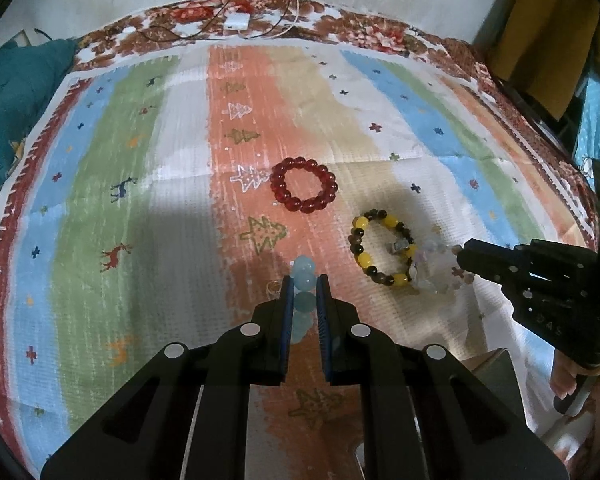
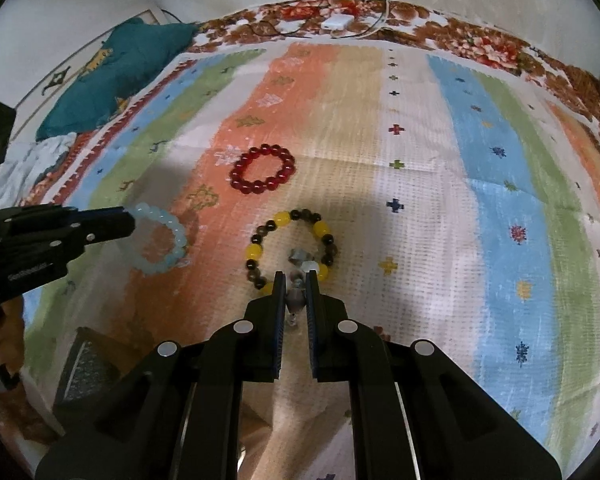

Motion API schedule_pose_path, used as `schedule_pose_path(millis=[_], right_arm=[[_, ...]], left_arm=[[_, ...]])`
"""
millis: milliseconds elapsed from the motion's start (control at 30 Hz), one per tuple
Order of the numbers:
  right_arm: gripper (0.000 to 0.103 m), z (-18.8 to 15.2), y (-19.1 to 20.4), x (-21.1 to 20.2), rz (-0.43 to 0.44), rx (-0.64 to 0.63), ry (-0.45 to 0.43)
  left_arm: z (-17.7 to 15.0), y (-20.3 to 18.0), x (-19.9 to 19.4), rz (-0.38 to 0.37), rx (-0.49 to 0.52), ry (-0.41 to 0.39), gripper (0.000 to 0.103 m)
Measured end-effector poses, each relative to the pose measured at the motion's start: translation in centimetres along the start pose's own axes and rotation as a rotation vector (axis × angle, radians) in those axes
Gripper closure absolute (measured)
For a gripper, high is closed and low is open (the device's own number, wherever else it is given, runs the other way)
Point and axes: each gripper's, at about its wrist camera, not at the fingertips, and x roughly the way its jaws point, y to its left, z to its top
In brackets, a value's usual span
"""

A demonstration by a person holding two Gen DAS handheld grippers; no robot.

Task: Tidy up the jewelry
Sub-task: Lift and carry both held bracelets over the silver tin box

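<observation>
My left gripper (image 1: 305, 280) is shut on a pale blue bead bracelet (image 1: 303, 266). In the right wrist view the same bracelet (image 2: 176, 236) hangs from the left gripper's tips (image 2: 130, 220) and casts a shadow on the striped cloth (image 2: 420, 200). My right gripper (image 2: 296, 278) is shut on a clear and grey bead bracelet (image 2: 296, 300). In the left wrist view that bracelet (image 1: 432, 276) is at the right gripper's tips (image 1: 460, 254). A red bead bracelet (image 1: 304, 184) (image 2: 264, 174) and a yellow and brown bracelet (image 1: 382, 252) (image 2: 290, 248) lie flat on the cloth.
A teal cushion (image 1: 16, 92) (image 2: 116, 72) lies at the cloth's far left. By the wall sits a white adapter (image 1: 236, 21) (image 2: 336, 22) with cables. A dark box (image 2: 84, 364) stands at the near edge between the two hands. Yellow fabric (image 1: 548, 40) hangs at the far right.
</observation>
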Motion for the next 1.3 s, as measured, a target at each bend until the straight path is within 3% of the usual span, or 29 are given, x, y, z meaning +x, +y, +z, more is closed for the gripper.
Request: schedule_pose_path(millis=[400,1300], right_arm=[[0.092,-0.8,1.2,-1.9,0.010,-0.024,-0.024],[0.092,-1.7,3.8,-8.3,0.017,-0.054,-0.187]], left_arm=[[-0.4,-0.7,-1.6,-0.009,0.012,-0.028,0.092],[-2.3,-3.1,-7.2,-0.044,0.028,-0.131,0.092]])
